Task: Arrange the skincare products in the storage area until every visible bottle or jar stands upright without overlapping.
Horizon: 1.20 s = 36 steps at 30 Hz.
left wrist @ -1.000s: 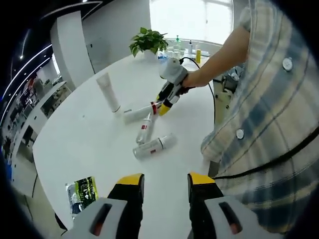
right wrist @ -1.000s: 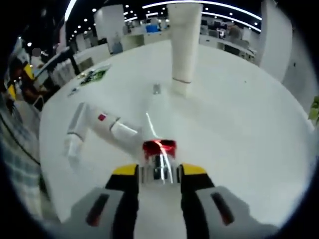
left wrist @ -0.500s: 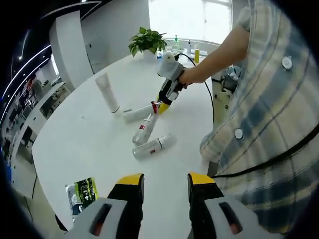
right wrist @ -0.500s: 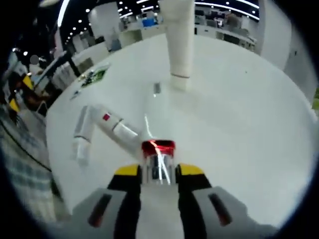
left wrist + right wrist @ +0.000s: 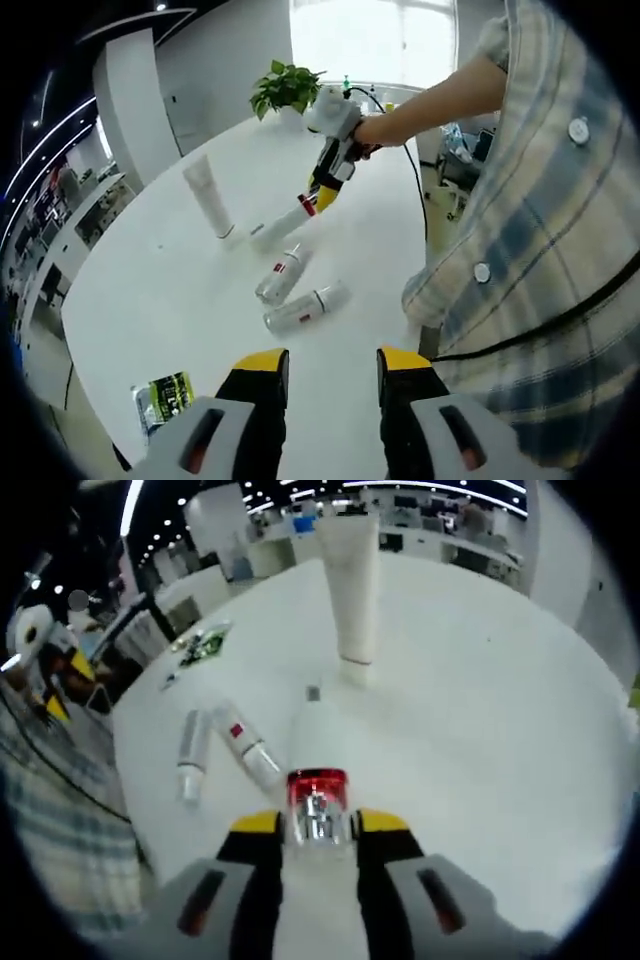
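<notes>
The right gripper (image 5: 316, 832) has its jaws closed on the red-collared end of a white bottle (image 5: 318, 742), which stretches straight ahead from the jaws with its far end near the bench (image 5: 500, 730). In the left gripper view, this same gripper (image 5: 322, 194) holds the bottle (image 5: 282, 225) slanted, the low end touching or almost touching the bench (image 5: 160, 290).

Beyond the bottle, ahead of the right jaws, a white tube (image 5: 350, 590) stands upright on its cap. To the left of these jaws two smaller bottles lie flat: one with a red mark (image 5: 247, 754) and another (image 5: 190, 768) just beside it.

The left gripper (image 5: 332, 378) hovers with its jaws open and nothing between them. Ahead of them lie the same two bottles (image 5: 281, 276) (image 5: 304, 309), and the tube (image 5: 209, 196) stands further, to the left. A green packet (image 5: 165, 398) lies on the bench left of the left jaws.
</notes>
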Motion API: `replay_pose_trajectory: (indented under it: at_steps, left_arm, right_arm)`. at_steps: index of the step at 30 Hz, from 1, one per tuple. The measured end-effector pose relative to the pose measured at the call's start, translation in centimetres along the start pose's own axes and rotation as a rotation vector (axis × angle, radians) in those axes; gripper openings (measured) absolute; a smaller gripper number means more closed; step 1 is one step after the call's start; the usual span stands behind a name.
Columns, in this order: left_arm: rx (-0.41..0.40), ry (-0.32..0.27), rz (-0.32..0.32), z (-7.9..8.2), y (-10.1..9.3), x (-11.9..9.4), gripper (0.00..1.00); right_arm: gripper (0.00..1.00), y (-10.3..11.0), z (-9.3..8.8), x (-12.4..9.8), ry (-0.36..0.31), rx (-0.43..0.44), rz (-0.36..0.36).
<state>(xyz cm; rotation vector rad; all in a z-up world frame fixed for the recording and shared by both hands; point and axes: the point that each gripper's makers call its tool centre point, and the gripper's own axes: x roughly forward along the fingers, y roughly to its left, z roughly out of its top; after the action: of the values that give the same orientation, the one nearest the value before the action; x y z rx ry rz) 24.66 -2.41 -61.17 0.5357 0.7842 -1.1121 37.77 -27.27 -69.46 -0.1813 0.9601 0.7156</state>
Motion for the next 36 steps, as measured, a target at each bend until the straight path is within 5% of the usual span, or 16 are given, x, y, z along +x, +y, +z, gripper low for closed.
replay_pose_trajectory:
  at_steps: [19, 36]
  left_arm:
    - [-0.018, -0.025, 0.009, -0.2, 0.2, -0.1, 0.36]
    - [-0.044, -0.044, 0.028, -0.6, 0.4, -0.2, 0.36]
  right_arm:
    - [0.24, 0.2, 4.3, -3.5, 0.21, -0.28, 0.025]
    - [0.24, -1.2, 4.4, -5.5, 0.42, -0.427, 0.019]
